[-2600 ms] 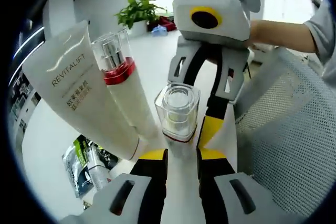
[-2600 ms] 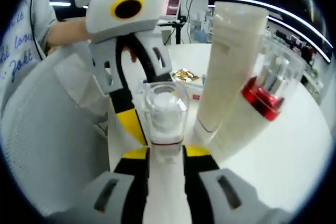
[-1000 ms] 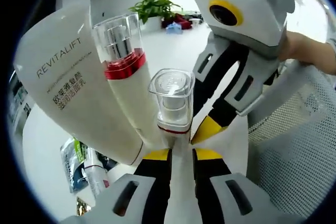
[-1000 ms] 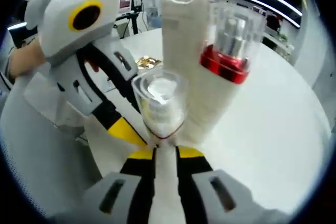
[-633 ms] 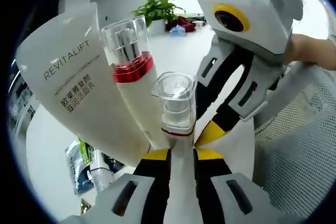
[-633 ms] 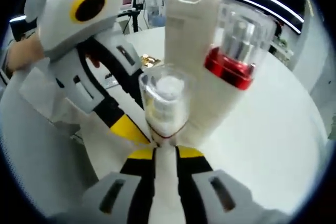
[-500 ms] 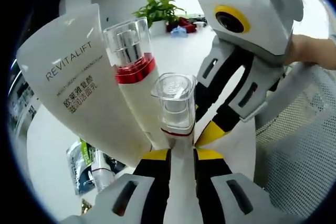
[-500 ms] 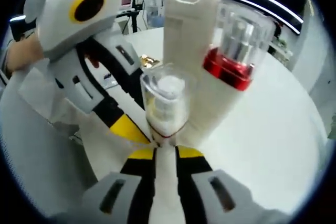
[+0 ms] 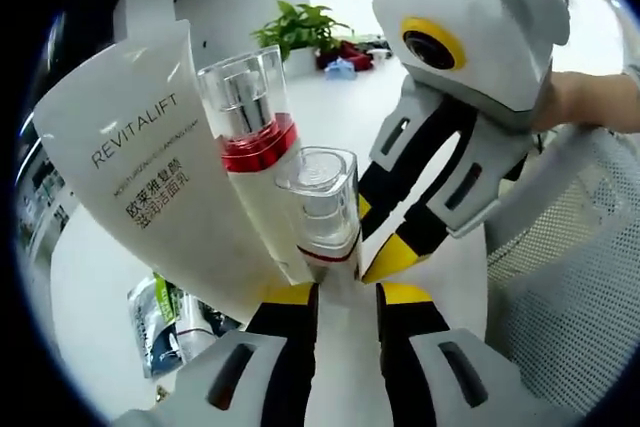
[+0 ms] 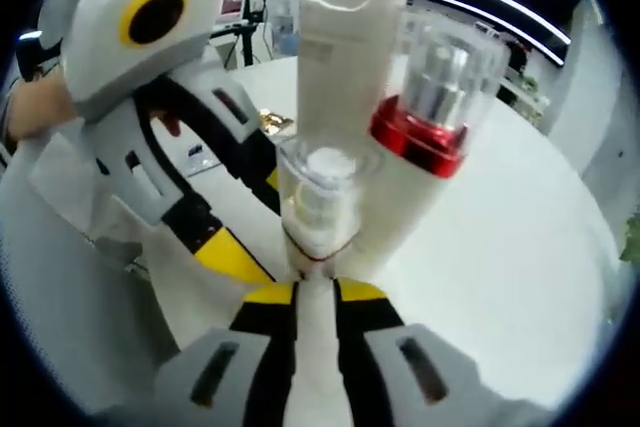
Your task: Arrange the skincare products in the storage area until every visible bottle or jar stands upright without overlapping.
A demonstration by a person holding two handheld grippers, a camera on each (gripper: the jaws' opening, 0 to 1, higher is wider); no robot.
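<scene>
Clear-capped pump bottle [image 9: 320, 217], beside the Revitalift tube [image 9: 150, 167], is clamped by the left hand-held gripper [image 9: 343, 297] and right hand-held gripper [image 10: 303, 292].

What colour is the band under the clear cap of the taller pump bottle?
Red, clearest in the right gripper view.

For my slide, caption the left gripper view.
Both tools grip a clear-capped bottle beside a red-collared pump bottle and Revitalift tube.
</scene>
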